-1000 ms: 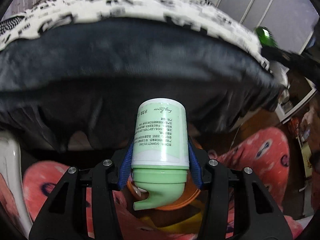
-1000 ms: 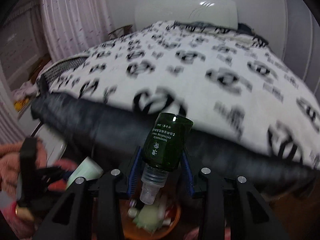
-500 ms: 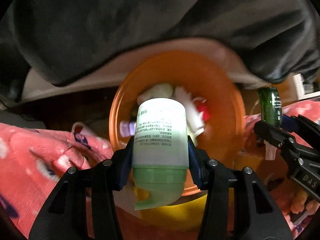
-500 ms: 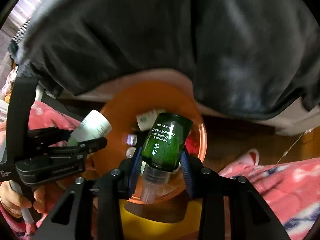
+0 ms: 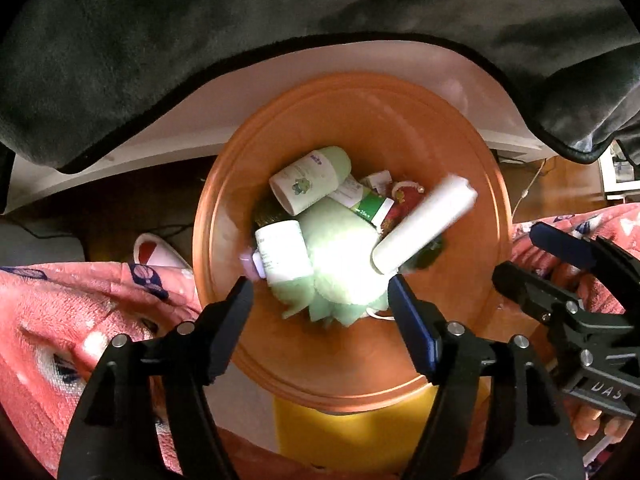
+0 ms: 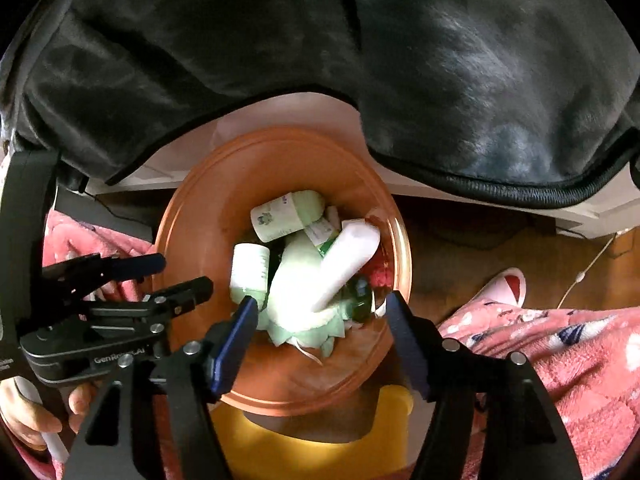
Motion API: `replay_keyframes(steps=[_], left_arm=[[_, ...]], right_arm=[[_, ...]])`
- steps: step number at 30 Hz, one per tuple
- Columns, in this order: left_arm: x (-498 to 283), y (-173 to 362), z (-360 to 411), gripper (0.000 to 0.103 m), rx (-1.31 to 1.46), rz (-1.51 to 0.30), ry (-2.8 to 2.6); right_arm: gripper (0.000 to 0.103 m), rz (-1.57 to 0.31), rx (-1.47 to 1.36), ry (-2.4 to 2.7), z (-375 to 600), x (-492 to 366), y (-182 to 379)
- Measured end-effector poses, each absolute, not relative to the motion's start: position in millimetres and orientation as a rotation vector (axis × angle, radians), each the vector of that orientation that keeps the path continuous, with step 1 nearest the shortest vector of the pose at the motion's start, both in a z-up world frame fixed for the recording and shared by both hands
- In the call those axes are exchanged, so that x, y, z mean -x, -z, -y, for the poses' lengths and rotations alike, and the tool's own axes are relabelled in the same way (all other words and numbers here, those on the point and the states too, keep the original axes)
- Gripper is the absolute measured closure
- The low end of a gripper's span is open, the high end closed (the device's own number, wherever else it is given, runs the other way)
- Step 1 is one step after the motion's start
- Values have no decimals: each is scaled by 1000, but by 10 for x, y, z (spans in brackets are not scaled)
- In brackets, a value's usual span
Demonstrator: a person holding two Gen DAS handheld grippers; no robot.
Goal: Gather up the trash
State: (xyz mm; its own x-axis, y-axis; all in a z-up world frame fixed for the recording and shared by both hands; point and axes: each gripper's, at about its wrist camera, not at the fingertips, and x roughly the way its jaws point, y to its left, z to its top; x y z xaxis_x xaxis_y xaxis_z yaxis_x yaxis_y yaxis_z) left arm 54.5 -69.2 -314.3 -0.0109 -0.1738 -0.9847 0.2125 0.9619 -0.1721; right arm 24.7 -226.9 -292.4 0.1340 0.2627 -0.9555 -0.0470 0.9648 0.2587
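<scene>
Hovering over the orange bin (image 5: pixel 496 216), the left gripper (image 5: pixel 320 292) and right gripper (image 6: pixel 318 308) both gape wide, holding nothing. Inside lie a pale green bottle (image 5: pixel 340 264), a white tube (image 5: pixel 424 228), small labelled bottles and a dark green bottle (image 6: pixel 360 300) at the near right.

One orange bin (image 5: pixel 352 380) — four pale bottles, one green bottle (image 6: pixel 360 300) — two grippers

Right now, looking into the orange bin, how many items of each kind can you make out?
Bottles: 5 (frog-label bottle, white labelled bottle, pale green bottle, white bottle, dark green bottle)
Cartons: 1 (green-and-white carton)
Red item, kind unclear: 1
Total: 7 visible in the orange bin; more may lie buried.
</scene>
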Motion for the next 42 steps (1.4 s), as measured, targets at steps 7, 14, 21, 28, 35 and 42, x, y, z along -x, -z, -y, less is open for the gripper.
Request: replay_keyframes(steps=[7, 14, 21, 28, 35, 42], left_arm=[[-525, 3117, 701, 35, -27, -1527, 300], [-466, 2846, 632, 34, -20, -1420, 268], [-391, 2154, 458, 35, -76, -1193, 190], [-295, 1128, 277, 33, -84, -892, 101], [-133, 222, 211, 24, -54, -639, 85], [40, -269, 201, 24, -29, -497, 80]], right_arm=[[31, -1413, -191, -213, 2318, -252, 2932], [20, -1341, -166, -191, 2327, -184, 2761], [19, -1159, -128, -163, 2398, -71, 2205], [16, -859, -56, -112, 2388, 31, 1241], [6, -568, -20, -77, 2385, 142, 291], [6, -414, 1, -44, 2343, 278, -219]])
